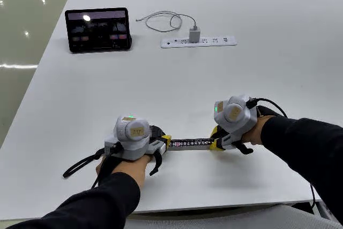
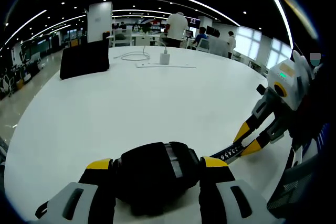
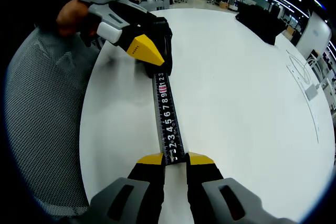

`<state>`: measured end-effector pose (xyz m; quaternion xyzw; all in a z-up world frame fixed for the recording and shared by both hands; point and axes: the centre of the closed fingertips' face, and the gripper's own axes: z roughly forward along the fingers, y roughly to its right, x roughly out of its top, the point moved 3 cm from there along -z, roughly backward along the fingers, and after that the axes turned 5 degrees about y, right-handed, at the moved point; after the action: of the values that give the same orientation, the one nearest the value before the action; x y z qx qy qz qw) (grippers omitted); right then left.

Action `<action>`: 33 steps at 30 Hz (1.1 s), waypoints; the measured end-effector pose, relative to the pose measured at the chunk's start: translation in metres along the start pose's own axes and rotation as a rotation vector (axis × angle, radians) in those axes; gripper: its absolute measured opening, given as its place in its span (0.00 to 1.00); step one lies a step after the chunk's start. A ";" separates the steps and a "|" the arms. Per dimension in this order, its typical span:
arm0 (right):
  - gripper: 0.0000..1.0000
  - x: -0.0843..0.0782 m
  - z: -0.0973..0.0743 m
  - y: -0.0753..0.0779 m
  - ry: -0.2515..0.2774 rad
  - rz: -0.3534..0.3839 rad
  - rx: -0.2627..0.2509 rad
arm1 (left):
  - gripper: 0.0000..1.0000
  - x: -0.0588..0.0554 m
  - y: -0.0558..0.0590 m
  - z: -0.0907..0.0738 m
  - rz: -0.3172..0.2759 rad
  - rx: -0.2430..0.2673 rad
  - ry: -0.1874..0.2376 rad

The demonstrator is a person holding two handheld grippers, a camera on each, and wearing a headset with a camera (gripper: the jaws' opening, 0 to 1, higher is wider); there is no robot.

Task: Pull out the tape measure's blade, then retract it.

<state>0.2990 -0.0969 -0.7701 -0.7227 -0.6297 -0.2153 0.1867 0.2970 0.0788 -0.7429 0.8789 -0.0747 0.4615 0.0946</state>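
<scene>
A black tape measure case sits on the white table, clamped between the yellow-tipped jaws of my left gripper. In the head view this gripper is at the near left. The blade runs out of the case flat along the table, with its black numbers facing up. My right gripper is shut on the blade's end. In the head view a short length of blade spans between the two grippers, with the right gripper at the near right.
A dark tablet stands at the far left of the table. A white power strip with a plugged charger and a looped cable lies at the far middle. The near table edge runs just behind both hands. People stand in the background.
</scene>
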 end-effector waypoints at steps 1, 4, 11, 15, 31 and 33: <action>0.11 0.001 0.001 0.000 0.000 0.000 0.000 | 0.60 0.000 0.000 0.000 0.000 0.000 0.000; 0.11 0.003 0.002 0.000 0.001 -0.003 0.002 | 0.60 0.000 0.000 0.000 0.000 0.000 0.000; 0.11 0.006 0.005 0.000 0.007 -0.005 0.002 | 0.60 0.000 0.000 0.000 0.000 0.000 0.000; 0.11 0.008 0.006 -0.001 0.013 -0.004 0.001 | 0.60 0.000 0.000 0.000 0.000 -0.001 0.000; 0.11 0.015 0.011 -0.003 0.032 0.000 0.000 | 0.60 0.000 0.000 0.000 -0.003 -0.002 0.001; 0.11 0.015 0.011 -0.003 0.035 0.004 0.001 | 0.60 0.000 0.000 0.000 -0.002 -0.002 0.002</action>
<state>0.2982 -0.0776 -0.7713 -0.7199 -0.6251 -0.2271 0.1984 0.2969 0.0789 -0.7426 0.8785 -0.0740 0.4620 0.0959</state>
